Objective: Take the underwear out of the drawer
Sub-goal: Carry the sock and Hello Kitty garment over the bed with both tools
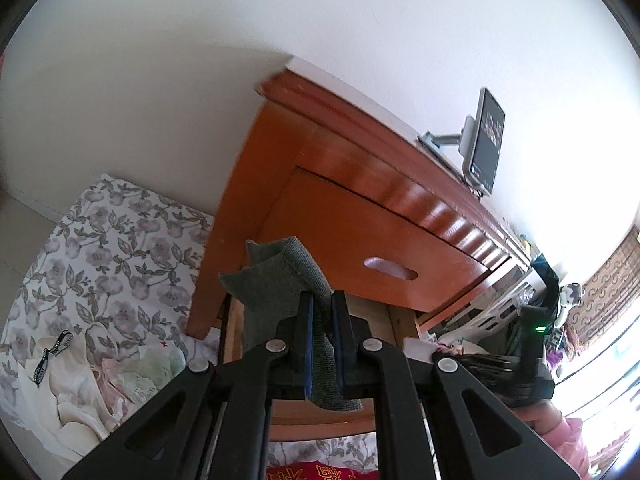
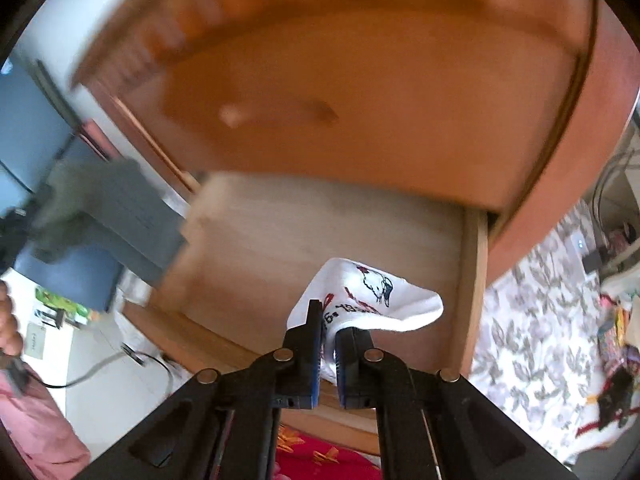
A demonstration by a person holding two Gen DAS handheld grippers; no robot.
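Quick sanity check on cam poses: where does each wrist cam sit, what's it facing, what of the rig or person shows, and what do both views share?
Left wrist: rides the left hand-held gripper, tilted up at the wooden nightstand and wall; shut on a grey garment; the other gripper's body shows at right.
Right wrist: rides the right hand-held gripper, looking into the open lower drawer; shut on a white printed garment; a hand and pink sleeve at left.
Shared: nightstand, upper drawer handle slot, floral bedding, the grey garment (blurred in right view).

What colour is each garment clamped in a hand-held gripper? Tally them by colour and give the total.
Grey-green: 1, the knit garment in the left hand-held gripper
White with a printed picture: 1, the white garment in the right hand-held gripper, above the open drawer
Total: 2
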